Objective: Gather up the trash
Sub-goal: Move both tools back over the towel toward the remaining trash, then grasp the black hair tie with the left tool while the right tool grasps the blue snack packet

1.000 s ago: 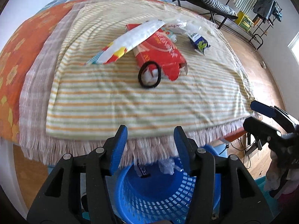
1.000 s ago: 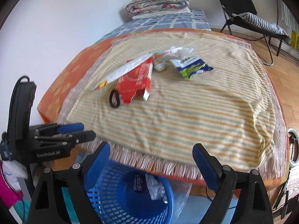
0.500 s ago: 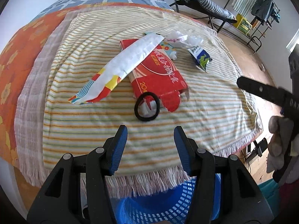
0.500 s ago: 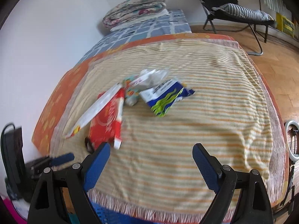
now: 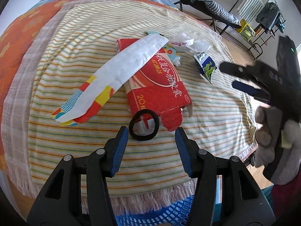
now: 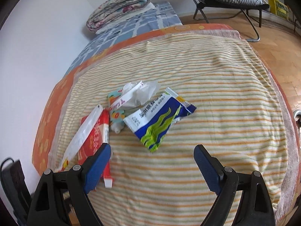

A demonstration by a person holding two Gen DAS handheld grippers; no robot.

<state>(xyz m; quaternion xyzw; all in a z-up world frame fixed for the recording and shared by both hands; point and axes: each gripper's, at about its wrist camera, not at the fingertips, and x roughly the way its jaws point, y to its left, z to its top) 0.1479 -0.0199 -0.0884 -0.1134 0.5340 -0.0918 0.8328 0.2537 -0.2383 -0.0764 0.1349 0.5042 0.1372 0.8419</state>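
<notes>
left gripper (image 5: 151,137): jaws part open, nothing between the pads, pointing steeply down over the near edge of the bed.
right gripper (image 6: 152,162): jaws wide, empty; also shows at the right edge of the left wrist view, blurred.
bed (image 5: 56,131): striped blanket under both grippers, carries all the loose trash.
blue basket (image 5: 169,214): below the left gripper, just past the blanket fringe; only a strip of its perforated wall shows, contents hidden, cannot tell what is in it.
red carton (image 5: 158,82): ahead of the left gripper, flat on the blanket, end flap open toward the gripper.
long white wrapper (image 5: 120,73): lies slantwise across the carton, ahead and left of the left gripper.
blue-green snack packet (image 6: 158,120): straight ahead of the right gripper, roughly centred between its jaws, well clear of the pads.
crumpled white plastic (image 6: 139,92): beyond the packet, touching the small printed tube (image 6: 116,116).
black hair band (image 5: 144,125): just ahead of the left gripper's fingertips, resting on the carton's open flap.
step: approach phase, judged; no item picked at this point.
next move: each gripper needs to descend onto its nearest piece, close on it, then carry it over the basket; thin film on soft blanket may slip or pinch cloth.
</notes>
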